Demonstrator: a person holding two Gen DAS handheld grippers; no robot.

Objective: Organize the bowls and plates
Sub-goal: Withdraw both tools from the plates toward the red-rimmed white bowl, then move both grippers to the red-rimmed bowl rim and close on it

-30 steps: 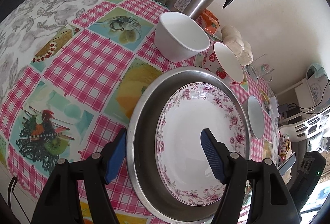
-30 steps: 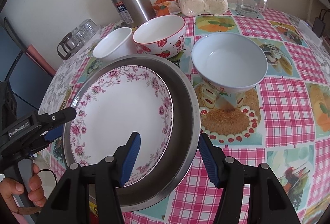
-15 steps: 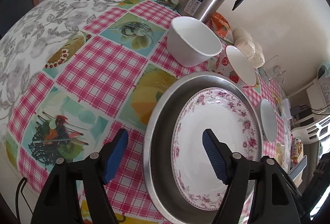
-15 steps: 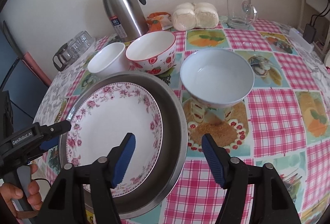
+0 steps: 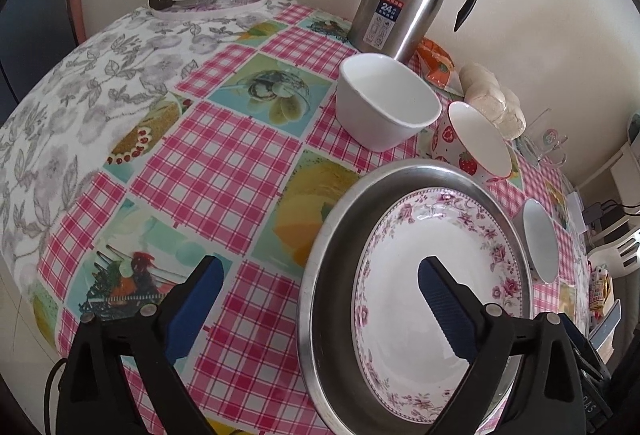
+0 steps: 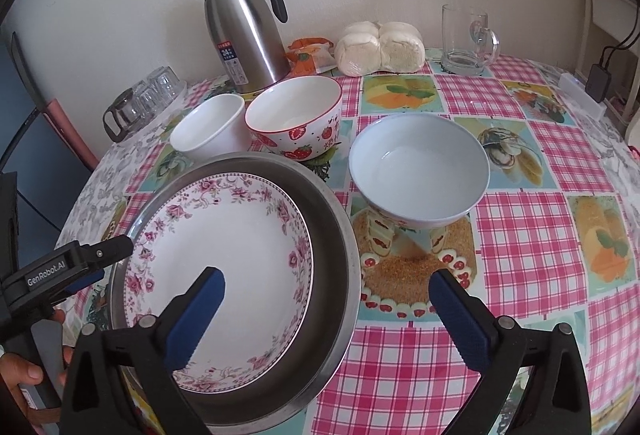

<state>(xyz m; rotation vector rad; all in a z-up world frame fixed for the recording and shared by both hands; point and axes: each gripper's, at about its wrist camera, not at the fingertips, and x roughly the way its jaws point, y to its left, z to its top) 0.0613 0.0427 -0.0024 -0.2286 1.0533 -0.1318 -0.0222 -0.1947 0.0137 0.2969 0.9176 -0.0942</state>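
Floral plate inside steel pan; both grippers opening, straddling its rims, gripping nothing.

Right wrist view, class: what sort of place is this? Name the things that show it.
Probably a home dining table: a fruit-print checked tablecloth, a steel thermos jug by the wall, and wrapped steamed buns beside household bowls.

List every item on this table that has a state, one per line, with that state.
Floral plate: nested in the steel basin, empty.
Steel basin: on the table, released.
Pale blue bowl: upright, empty.
Strawberry bowl: upright, empty.
White bowl: upright, empty.
Thermos jug: upright, lid shut.
Glass mug: upright, empty.
Left tool: opening, gripping nothing.
Right tool: opening, gripping nothing.
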